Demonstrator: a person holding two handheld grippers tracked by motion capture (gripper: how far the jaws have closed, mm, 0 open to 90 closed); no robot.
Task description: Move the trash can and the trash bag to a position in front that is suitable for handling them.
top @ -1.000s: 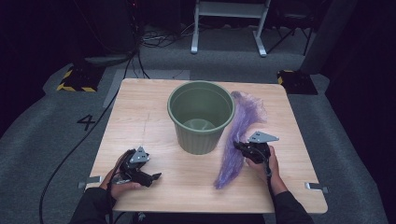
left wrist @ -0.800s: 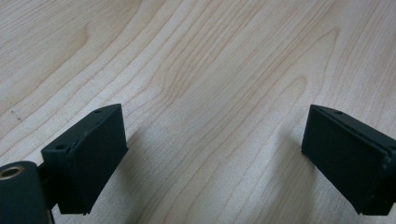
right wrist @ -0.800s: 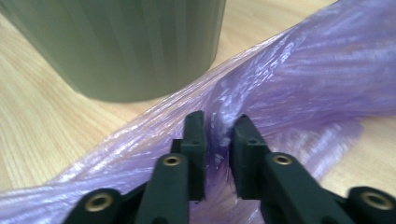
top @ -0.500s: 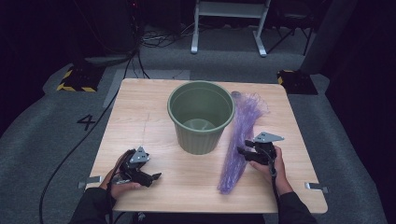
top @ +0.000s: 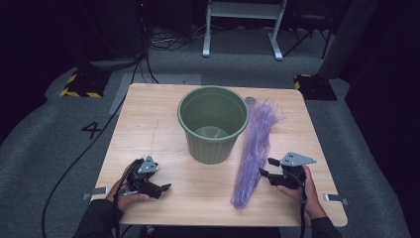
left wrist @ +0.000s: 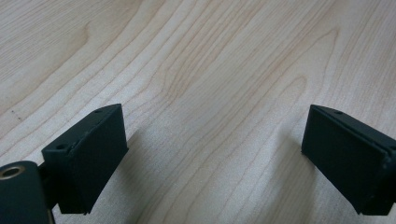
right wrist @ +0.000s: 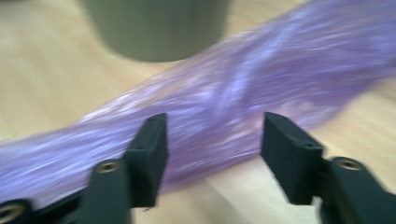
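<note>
From the high view, the purple bag lies stretched on the counter, just right of the green bin; our right claw sits beside it, having just opened off it. In the left claw view, our left claw gapes over bare wood. In the right claw view, jaws apart, film ahead: grab too little and it may slip.
</note>
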